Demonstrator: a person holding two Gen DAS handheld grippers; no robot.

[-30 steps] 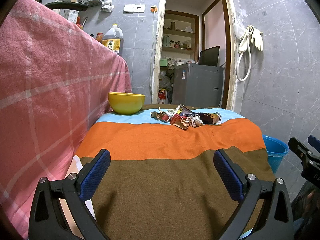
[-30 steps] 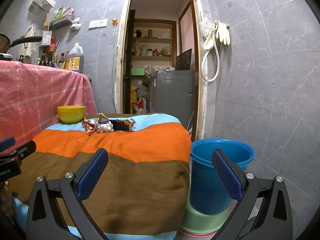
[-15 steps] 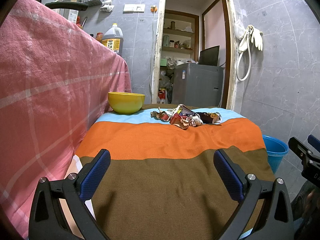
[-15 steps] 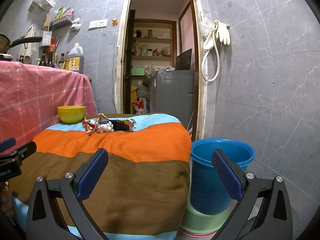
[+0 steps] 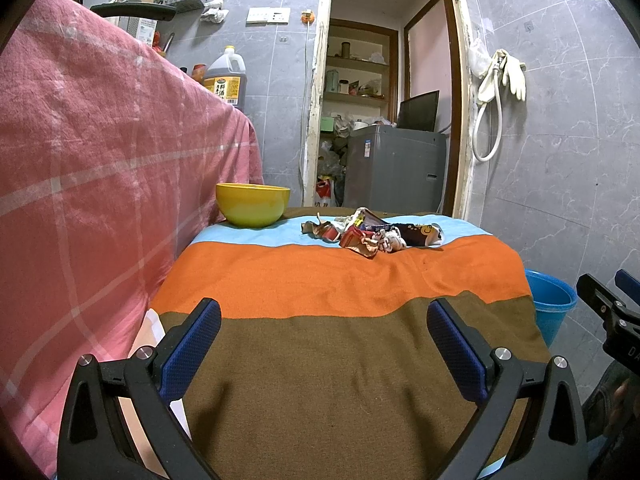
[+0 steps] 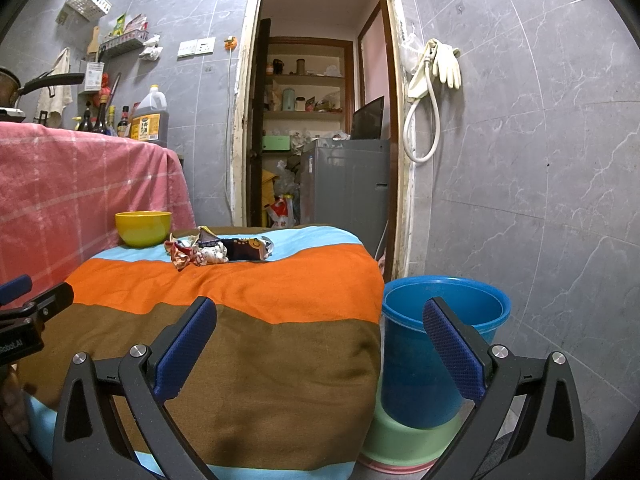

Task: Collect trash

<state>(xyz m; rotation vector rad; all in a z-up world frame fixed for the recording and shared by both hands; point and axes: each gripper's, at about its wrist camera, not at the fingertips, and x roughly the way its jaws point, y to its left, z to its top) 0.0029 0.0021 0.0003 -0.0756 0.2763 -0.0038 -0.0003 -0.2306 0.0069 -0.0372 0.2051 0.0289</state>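
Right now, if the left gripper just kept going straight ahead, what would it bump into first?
Probably the wrappers at the far end of the blanket. The left gripper is open, with nothing nearer between its fingers, though depth is hard to judge.

Blue bucket [image 5: 550, 302]: only a slice shows in left wrist view, rest hidden behind the striped blanket [image 5: 340, 360] edge. In right wrist view its front is partly covered by a gripper finger, inside not visible. Green basin [image 6: 400, 440] under it mostly hidden. Wrapper pile [image 5: 372, 234]: print too small to read, can't count pieces. Oil jug [image 6: 150, 120] label unreadable. Right gripper [image 5: 612, 316] cut off by frame edge in left view; left gripper [image 6: 24, 320] likewise in right view.
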